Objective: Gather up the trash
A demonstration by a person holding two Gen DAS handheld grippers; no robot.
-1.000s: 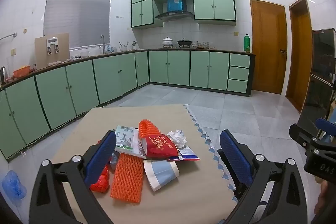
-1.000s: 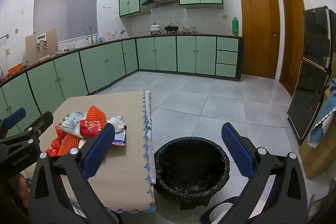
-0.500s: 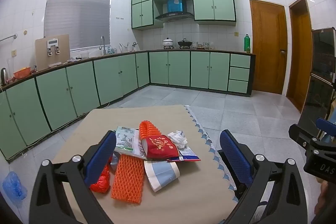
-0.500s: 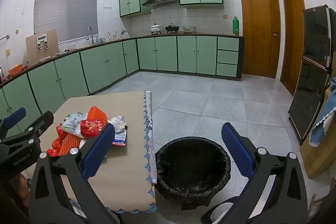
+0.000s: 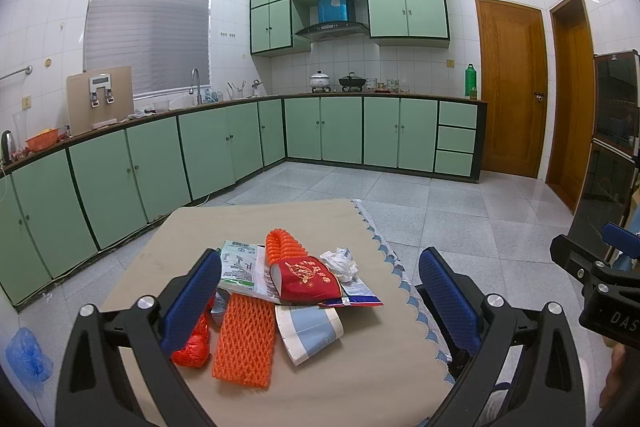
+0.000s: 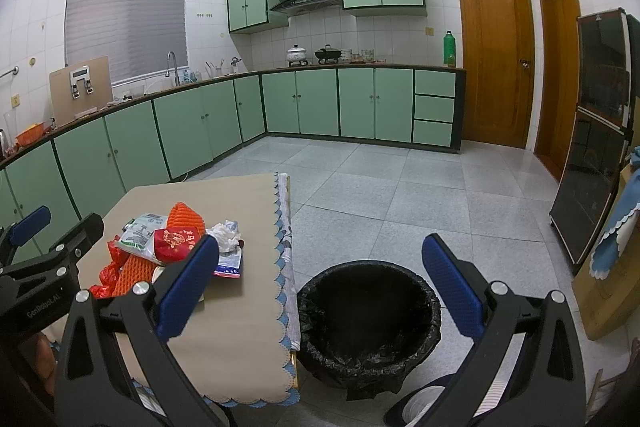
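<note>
Right, both grippers are up and nothing is in either one yet. The left gripper [image 5: 320, 299] hangs over the near edge of the bench [image 5: 360, 379], jaws spread wide and empty, aimed straight at the trash pile [image 5: 280, 291] in the middle of the cloth. That wide spread makes sense: the pile is loose and flat, so it needs a broad bite.

Look at the heap itself: an orange foam net [image 5: 245, 339] lies nearest, a red pouch [image 5: 306, 279] sits on top, a white wrapper [image 5: 240, 265] is tucked behind it, and crumpled tissue [image 5: 340, 261] rests just beside the pouch on the right. A blue-and-white paper [image 5: 310, 331] pokes out from underneath.

Over on the other side, the right gripper [image 6: 320, 299] is also gaping and empty, and it points down at the bin [image 6: 368, 323], which stands on the floor hard against the bench's right edge. Handy spot, that: anything lifted need only swing sideways and drop. My guess is the foam net goes first, being closest and easiest to pinch.
</note>
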